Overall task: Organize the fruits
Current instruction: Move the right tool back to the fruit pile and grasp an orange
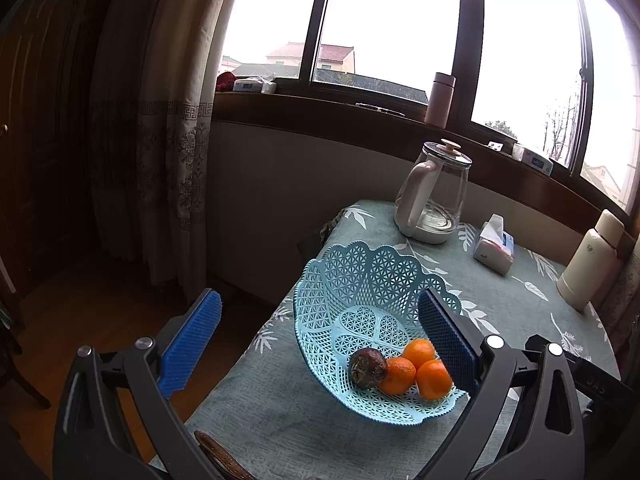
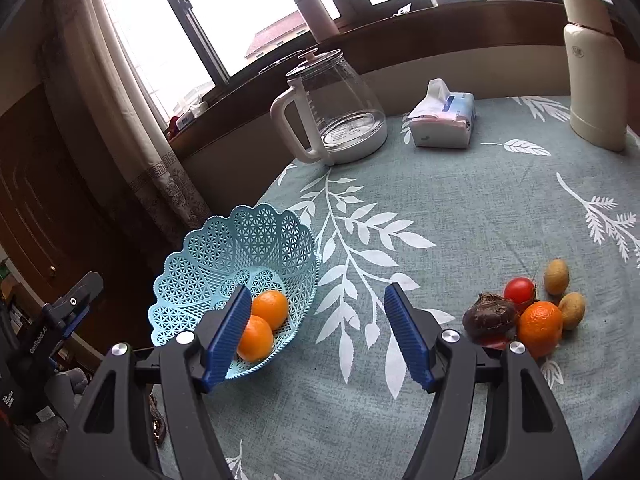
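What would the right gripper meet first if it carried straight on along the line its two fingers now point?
Probably the bare tablecloth: the open right gripper aims between the blue basket and the fruit pile, touching neither. Depth is unclear.

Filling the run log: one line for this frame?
left gripper open | right gripper open | basket: three oranges, one dark fruit | loose fruit pile on table

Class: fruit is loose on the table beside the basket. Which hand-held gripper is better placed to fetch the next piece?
Probably the right hand-held gripper: open, with the loose orange close beside it. The left hand-held gripper faces the basket.
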